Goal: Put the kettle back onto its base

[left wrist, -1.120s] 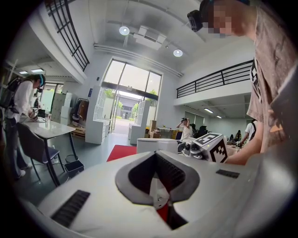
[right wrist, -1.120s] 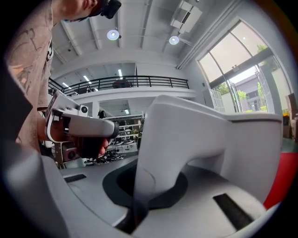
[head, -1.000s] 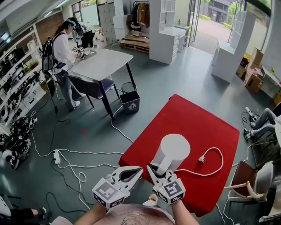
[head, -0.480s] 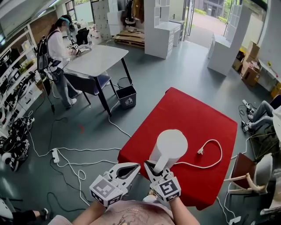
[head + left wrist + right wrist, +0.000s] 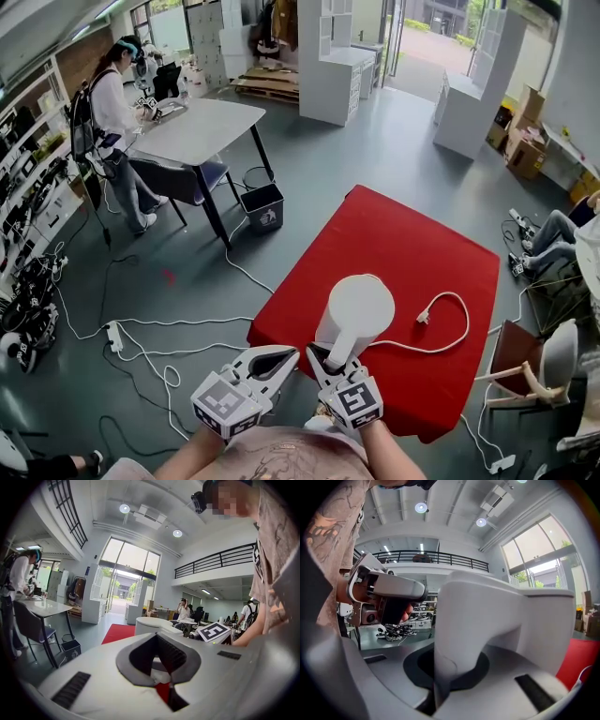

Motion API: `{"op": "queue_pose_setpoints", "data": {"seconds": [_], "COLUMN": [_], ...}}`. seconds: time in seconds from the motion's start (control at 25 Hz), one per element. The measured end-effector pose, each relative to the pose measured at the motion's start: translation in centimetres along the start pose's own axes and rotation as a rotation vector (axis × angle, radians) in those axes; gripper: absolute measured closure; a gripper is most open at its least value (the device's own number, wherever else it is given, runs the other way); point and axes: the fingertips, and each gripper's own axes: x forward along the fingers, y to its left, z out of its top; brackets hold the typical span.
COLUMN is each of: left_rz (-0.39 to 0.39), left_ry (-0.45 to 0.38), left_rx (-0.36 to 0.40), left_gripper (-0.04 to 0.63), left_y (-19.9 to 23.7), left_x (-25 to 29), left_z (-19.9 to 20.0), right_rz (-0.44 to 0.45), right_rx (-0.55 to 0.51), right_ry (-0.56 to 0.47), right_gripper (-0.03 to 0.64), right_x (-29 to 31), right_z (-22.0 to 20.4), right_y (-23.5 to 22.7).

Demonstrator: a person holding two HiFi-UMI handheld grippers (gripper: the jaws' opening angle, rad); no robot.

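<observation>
- White kettle [image 5: 356,314] is standing upright on the red surface [image 5: 412,244], right in front of the right hand-held gripper [image 5: 330,360] and close to the near edge.
- That right hand-held gripper is pinching the kettle's handle [image 5: 457,639]. The handle runs straight up between the jaws and both sides are clamped on it.
- Can't really make out the base under the kettle from any view, tbh.
- Left hand-held gripper [image 5: 292,356] sits just beside the right one, on its left. Its tips are pressed together with nothing in them, and it isn't touching the kettle.
- A white cord [image 5: 466,323] loops out from the kettle's bottom, off to the right hand-held gripper's right. It ends in a plug [image 5: 424,317] lying loose on the red.
</observation>
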Motion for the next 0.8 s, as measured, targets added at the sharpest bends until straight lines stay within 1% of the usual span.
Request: {"op": "queue_pose_setpoints", "data": {"seconds": [0.24,0.6,0.68,0.8], "left_rz": [-0.002,-0.005,-0.005,-0.006], "left_ry": [-0.006,-0.005,-0.008,-0.009], "left_rx": [-0.009,-0.005,-0.009,-0.008], "left_gripper": [0.606,0.606,0.606,0.606], "left_y": [0.0,-0.3,-0.3,-0.4], "left_x": [-0.3,-0.6,-0.6,-0.7], "left_z": [-0.2,-0.1,-0.2,-0.2], "right_rz": [-0.004,-0.02,-0.015,0.02], "right_rx": [-0.035,-0.027,-0.003,0.024], "right_ry": [0.033,0.037,0.025,0.017], "right_gripper": [0.589,0.575,0.538,0.415], "right_x": [0.1,0.1,0.1,0.1], "right_z": [-1.9,-2.4,-2.2,-2.0], "right_y": [1.0,0.5,0.5,1.2]}}
